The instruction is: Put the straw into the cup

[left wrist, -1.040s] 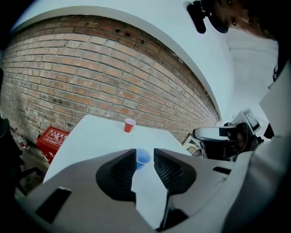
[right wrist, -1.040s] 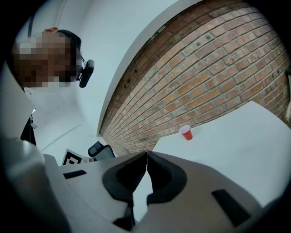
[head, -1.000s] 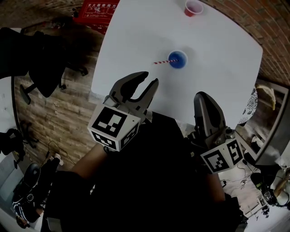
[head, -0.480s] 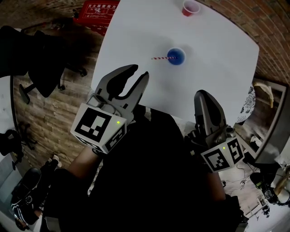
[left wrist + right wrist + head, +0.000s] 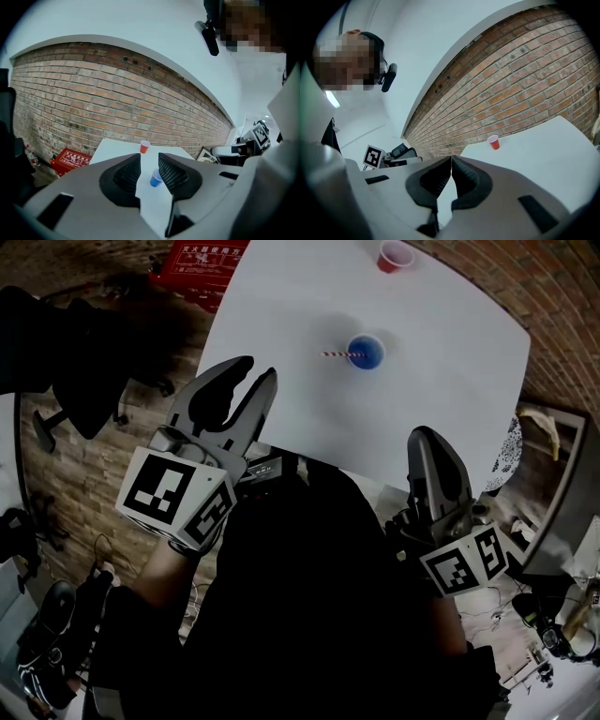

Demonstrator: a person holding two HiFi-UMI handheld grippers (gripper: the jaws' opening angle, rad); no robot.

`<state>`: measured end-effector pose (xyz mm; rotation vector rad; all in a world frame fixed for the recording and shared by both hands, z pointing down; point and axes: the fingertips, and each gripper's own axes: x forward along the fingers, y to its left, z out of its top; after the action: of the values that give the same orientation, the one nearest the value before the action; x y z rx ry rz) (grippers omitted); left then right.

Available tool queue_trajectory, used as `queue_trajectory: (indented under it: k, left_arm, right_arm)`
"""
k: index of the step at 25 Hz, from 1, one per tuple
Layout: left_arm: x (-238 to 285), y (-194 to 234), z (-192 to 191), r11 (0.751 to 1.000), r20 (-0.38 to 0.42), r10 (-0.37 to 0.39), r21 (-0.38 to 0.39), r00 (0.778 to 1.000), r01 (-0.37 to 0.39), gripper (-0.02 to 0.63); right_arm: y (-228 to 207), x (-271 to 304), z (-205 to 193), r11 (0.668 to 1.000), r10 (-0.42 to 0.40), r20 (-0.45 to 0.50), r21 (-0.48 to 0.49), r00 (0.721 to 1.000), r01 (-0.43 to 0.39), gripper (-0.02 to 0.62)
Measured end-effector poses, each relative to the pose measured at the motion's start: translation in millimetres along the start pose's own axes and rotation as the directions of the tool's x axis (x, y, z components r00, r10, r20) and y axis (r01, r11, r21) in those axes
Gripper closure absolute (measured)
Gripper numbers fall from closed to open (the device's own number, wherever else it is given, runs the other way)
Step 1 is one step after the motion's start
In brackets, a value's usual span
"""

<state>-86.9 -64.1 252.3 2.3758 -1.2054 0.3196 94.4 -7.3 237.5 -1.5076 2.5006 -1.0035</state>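
Brick wall (image 5: 117,93) backs a white table (image 5: 450,390), and everything that matters sits well ahead of your tools. At far left a red crate (image 5: 192,263) lies on the floor beside the table. Next, your left gripper (image 5: 258,371) hangs off the table's near-left side. Its jaws are spread wide with nothing between them (its own view shows only bare tabletop and the distant cup through the gap).

Further right, the striped straw (image 5: 336,354) pokes out leftward from the blue cup (image 5: 366,352). Its right end meets the rim, and from this steep angle it looks lodged inside, though you can't rule out that it merely rests across the lip. A red cup (image 5: 395,256) stands near the far edge, well apart from the blue one. At right, your right gripper (image 5: 427,437) sits close to your body, jaws pressed together on nothing.

The likely trouble is the cup itself. It looks light, and the straw leans far out sideways, so the straw could act as a lever. If you reach in with the open left jaws and brush that free end, you could flick the straw out or tip the cup. A hard pinch could also kink so thin a straw. Knocking the table edge with the left gripper might be enough to shake the straw loose.
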Motion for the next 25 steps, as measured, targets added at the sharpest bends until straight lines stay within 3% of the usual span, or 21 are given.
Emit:
queue_trajectory:
  k: [10, 17, 20, 25]
  left_arm:
    - [-32, 51, -3, 0.995, 0.022, 0.095, -0.025, 0.995, -0.094, 0.480]
    - [-50, 131, -18, 0.956, 0.033, 0.289, -0.062, 0.957, -0.287, 0.480]
    - [-38, 135, -27, 0.958, 0.034, 0.274, -0.092, 0.961, -0.270, 0.480]
    - [-25, 97, -30, 0.977, 0.031, 0.184, -0.113, 0.982, -0.180, 0.480]
  right_arm:
    - [9, 0, 1, 0.999, -0.026, -0.019, -0.033, 0.999, 0.025, 0.568]
    - [8, 13, -12, 0.999, -0.037, -0.072, -0.039, 0.997, 0.034, 0.568]
    - [6, 21, -21, 0.998, -0.040, -0.102, -0.049, 0.994, 0.035, 0.568]
    - [3, 31, -27, 0.999, -0.033, -0.122, -0.039, 0.992, 0.028, 0.568]
